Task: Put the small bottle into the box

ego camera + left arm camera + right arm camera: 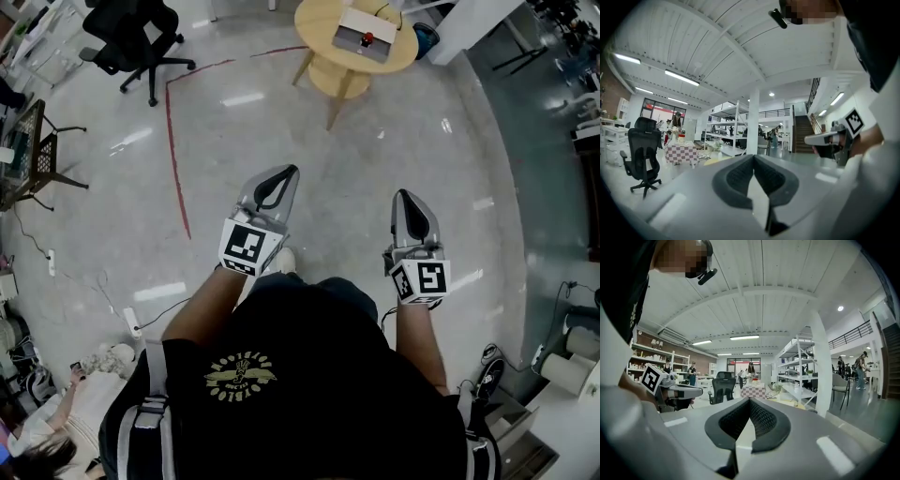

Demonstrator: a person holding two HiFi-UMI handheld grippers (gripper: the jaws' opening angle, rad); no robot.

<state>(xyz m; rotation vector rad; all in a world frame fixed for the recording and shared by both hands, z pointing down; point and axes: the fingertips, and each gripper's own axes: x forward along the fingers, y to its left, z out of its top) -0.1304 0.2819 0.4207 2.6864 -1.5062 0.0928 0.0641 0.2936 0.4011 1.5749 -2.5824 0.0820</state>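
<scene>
I see no small bottle in any view. A round wooden table [328, 42] stands ahead on the floor, carrying a grey flat case [366, 37] with a red knob. Both grippers are held level above the floor, well short of that table. My left gripper [281, 174] has its jaws closed together with nothing between them, as its own view shows [753, 160]. My right gripper [405, 199] is likewise shut and empty [750, 403]. Each gripper shows in the other's view: the right one [829, 138] and the left one [680, 391].
A black office chair [133, 37] stands at the far left. A red line [174, 141] runs across the glossy floor. A dark wire chair [36, 155] and cables lie at the left edge. A person [66, 412] sits low at the left. Ahead are a white pillar [753, 123] and shelving [723, 131].
</scene>
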